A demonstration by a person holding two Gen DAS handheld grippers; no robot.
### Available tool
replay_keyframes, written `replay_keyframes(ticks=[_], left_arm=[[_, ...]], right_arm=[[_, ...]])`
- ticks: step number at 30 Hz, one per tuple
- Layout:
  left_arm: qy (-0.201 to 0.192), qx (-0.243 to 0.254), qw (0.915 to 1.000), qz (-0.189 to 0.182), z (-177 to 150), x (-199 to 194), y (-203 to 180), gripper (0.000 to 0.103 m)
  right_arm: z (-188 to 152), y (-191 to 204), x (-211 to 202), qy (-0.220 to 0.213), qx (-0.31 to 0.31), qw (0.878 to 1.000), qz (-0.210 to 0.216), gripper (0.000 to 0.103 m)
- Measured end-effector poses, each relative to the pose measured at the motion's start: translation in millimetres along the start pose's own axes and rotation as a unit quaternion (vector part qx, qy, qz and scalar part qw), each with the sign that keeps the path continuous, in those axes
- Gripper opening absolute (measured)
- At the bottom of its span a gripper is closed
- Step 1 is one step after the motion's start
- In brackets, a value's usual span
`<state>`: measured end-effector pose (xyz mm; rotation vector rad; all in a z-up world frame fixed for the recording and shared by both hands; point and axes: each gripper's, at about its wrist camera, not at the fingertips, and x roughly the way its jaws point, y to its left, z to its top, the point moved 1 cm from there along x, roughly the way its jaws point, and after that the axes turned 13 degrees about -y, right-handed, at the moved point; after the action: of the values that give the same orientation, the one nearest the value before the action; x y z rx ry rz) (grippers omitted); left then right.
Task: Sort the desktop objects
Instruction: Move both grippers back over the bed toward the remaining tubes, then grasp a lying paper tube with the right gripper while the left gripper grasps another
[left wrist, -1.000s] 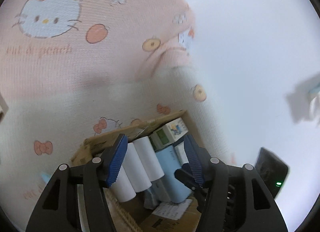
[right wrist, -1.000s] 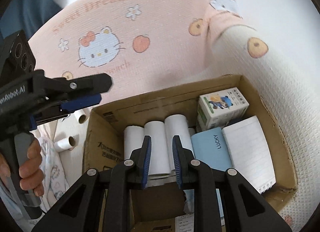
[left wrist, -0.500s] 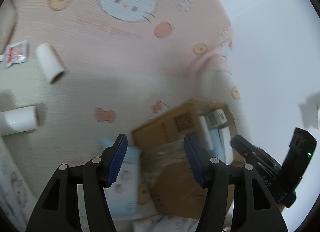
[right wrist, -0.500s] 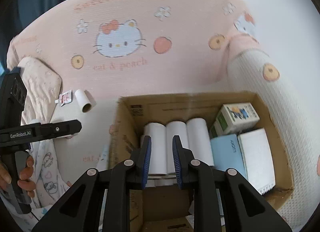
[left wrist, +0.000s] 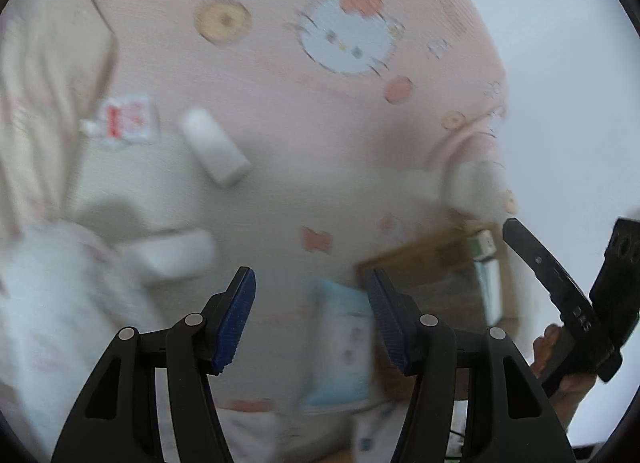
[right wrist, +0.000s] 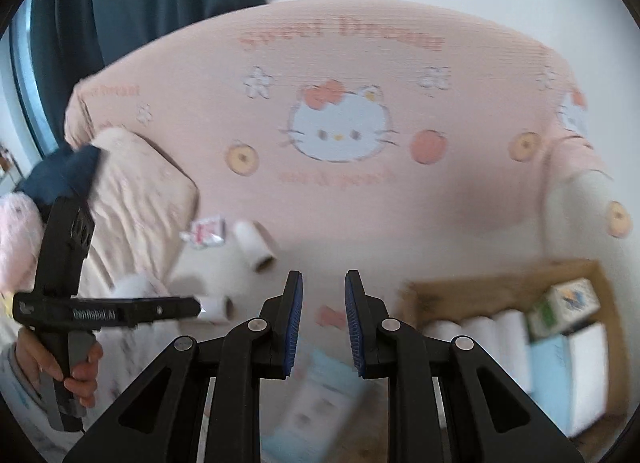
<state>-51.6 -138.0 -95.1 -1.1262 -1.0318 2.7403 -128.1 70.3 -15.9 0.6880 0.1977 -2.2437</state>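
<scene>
**Paper rolls: three boxed, at least two still loose**

Paper rolls are what I am sorting — three white ones (right wrist: 476, 339) already lie side by side in the cardboard box (right wrist: 504, 271), next to a small printed carton (right wrist: 564, 303), a blue booklet (right wrist: 548, 375) and a white pad (right wrist: 588, 367). The box sits at the right end of the sofa seat, against the cream armrest.

Left to do, as I judge it: one loose roll (right wrist: 254, 245) lies near the seat's back edge beside a red-and-white sachet (right wrist: 206, 232); a second roll (right wrist: 214, 308) lies nearer the left end of the seat, by the crumpled white cloth (left wrist: 52, 303). A pale blue packet (right wrist: 320, 403) lies on the seat just left of the box. So I would call the job roughly half done.

My left gripper (left wrist: 310, 317) hangs with its jaws wide and nothing between them, aimed down at the seat short of the second roll. My right gripper (right wrist: 322, 321) is squeezed to its narrowest and carries nothing — only a slim empty gap shows between its blue pads (right wrist: 294, 327).
</scene>
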Motion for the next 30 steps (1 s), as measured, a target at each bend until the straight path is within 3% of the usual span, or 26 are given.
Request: replay_keyframes(ticks=[4,9,13,18,21,26,30], left_arm=[[-0.015,0.005,0.9993,0.034,19.6,-14.7,25.3,0.062],[0.002,-0.006,0.9979,0.064,41.1,-5.6,59.6,0.062],[0.053,0.012,0.9936,0.099,53.6,16.1,69.4,0.062],[0.127,0.048,0.9877,0.078,59.8,51.7,72.8,0.062],[0.156,0.070,0.9809,0.093,60.3,73.5,75.4,0.062],[0.197,0.046,0.9736,0.107,52.5,101.3,93.3,0.062],[0.251,0.036,0.9603,0.117,44.5,119.5,107.1,0.062]], right_arm=[[-1.8,28.0,29.3,0.014,-0.022,1.000,0.016,0.018],[-23.4,58.0,59.3,0.047,-0.034,0.997,0.053,0.018],[-52.0,73.5,85.1,0.081,-0.043,0.993,0.073,0.018],[-81.2,78.8,113.9,0.120,-0.044,0.988,0.084,0.018],[-92.9,75.6,125.9,0.129,-0.015,0.987,0.093,0.018],[-110.1,72.6,141.9,0.149,0.027,0.985,0.085,0.019],[-121.3,79.7,152.3,0.156,0.033,0.983,0.093,0.031]])
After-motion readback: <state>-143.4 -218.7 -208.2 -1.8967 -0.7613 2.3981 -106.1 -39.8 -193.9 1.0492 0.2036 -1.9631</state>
